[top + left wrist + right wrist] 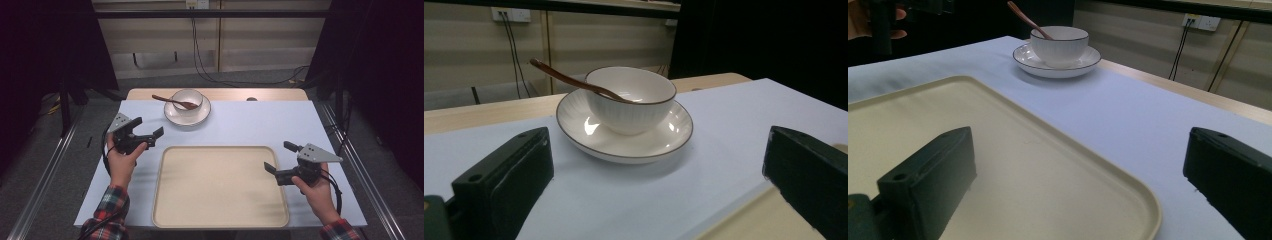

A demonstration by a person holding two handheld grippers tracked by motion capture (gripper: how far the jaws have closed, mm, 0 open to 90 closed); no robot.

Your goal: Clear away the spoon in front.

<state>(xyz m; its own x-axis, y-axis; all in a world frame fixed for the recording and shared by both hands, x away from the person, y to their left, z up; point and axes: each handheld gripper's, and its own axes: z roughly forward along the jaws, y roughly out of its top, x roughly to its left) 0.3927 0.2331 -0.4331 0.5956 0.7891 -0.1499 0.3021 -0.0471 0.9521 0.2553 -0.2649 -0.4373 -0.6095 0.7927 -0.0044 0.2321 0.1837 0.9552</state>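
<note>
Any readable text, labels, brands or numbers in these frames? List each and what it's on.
None readable.
bowl, saucer, spoon: plain, no marks seen.
tray and the pale cloth: no print.
left gripper, right gripper: no label visible on jaws or grey plates.
wall socket: too small and blurred to tell whether it bears any marking.

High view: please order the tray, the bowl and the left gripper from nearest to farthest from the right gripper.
1. tray, right beside the right gripper.
2. bowl, at the table's far side, on its saucer.
3. left gripper, across the tray; nearly the bowl's distance, so uncertain.
</note>
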